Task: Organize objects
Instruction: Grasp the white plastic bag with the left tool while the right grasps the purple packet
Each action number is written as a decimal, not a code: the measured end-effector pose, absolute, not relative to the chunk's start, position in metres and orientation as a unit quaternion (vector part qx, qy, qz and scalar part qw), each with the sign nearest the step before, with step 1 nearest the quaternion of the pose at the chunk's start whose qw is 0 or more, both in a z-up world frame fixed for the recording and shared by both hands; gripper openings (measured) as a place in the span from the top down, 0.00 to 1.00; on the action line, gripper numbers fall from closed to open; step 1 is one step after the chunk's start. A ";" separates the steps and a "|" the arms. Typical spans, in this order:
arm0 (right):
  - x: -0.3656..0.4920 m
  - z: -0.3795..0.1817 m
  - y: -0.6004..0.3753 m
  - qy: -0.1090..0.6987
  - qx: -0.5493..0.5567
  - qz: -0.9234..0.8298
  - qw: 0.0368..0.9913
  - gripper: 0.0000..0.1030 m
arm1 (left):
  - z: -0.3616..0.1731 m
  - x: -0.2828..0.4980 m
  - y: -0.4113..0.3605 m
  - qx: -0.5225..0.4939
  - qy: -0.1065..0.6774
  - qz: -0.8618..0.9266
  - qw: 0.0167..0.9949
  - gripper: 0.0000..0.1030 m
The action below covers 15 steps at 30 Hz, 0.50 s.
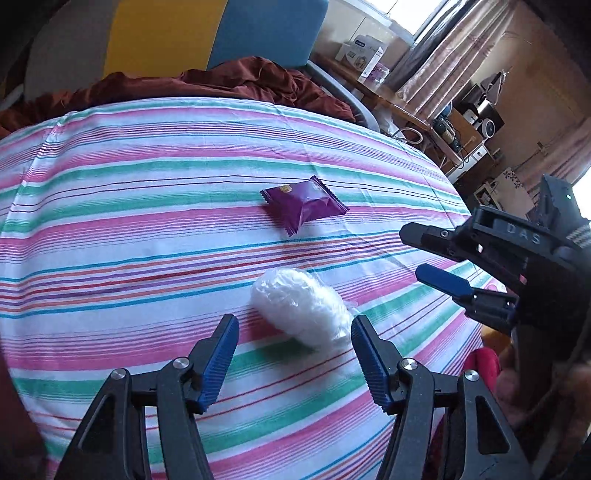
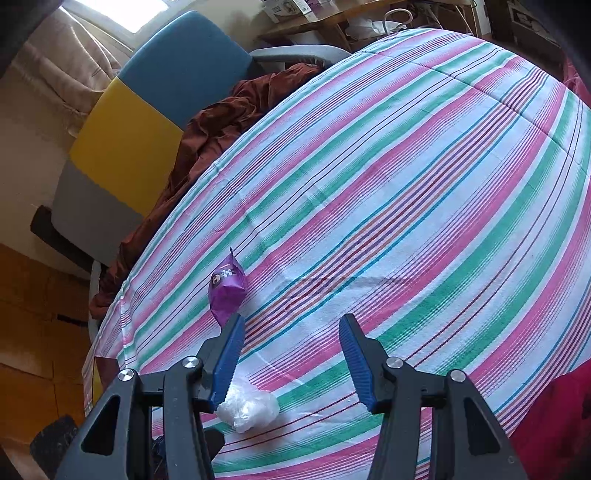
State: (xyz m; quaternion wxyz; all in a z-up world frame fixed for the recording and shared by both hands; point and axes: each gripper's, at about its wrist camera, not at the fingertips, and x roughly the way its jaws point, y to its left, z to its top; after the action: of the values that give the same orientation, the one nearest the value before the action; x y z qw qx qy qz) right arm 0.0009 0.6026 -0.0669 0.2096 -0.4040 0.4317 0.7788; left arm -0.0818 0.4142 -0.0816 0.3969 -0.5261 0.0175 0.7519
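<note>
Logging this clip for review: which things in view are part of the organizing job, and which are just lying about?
Job: purple snack packet, white plastic-wrapped bundle, left gripper and right gripper, both open.

Lying about: striped cloth, rust-red fabric, boxes on the shelf, chair.

Two wrist fisheyes, both low over the same striped counter

The left wrist view looks forward between its own jaws, close above the pink, green and white striped cloth-covered counter (image 1: 147,206), toward the blue, yellow and grey panelled chair back (image 1: 177,33). The right wrist view faces across the same cloth from the other side. Both share the shiny purple foil snack packet (image 1: 304,203) and the crumpled clear plastic-wrapped white bundle (image 1: 301,306).
</note>
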 end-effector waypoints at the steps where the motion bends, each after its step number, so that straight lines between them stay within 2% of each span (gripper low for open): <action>1: 0.000 -0.068 0.603 0.433 -0.405 0.778 0.209 0.47 | -0.085 -0.083 0.420 -0.528 0.016 0.752 0.394 0.37; 4: -0.003 -0.069 0.603 0.433 -0.408 0.777 0.206 0.47 | -0.095 -0.087 0.435 -0.533 0.021 0.750 0.391 0.38; 5: -0.003 -0.070 0.602 0.431 -0.410 0.777 0.204 0.47 | -0.099 -0.087 0.437 -0.529 0.028 0.753 0.390 0.42; 6: -0.004 -0.070 0.602 0.430 -0.412 0.778 0.203 0.47 | -0.098 -0.086 0.436 -0.515 0.033 0.763 0.390 0.54; 9: -0.006 -0.071 0.601 0.427 -0.415 0.778 0.200 0.47 | -0.097 -0.084 0.422 -0.505 0.034 0.763 0.401 0.58; 15: -0.011 -0.073 0.598 0.418 -0.428 0.778 0.193 0.47 | -0.099 -0.080 0.357 -0.457 0.044 0.797 0.393 0.57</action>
State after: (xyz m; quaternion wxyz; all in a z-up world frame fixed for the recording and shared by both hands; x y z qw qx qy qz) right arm -0.0107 0.5976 -0.0734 0.1928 -0.4281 0.4183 0.7776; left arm -0.0803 0.3565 -0.0990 0.3927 -0.4571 0.0441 0.7968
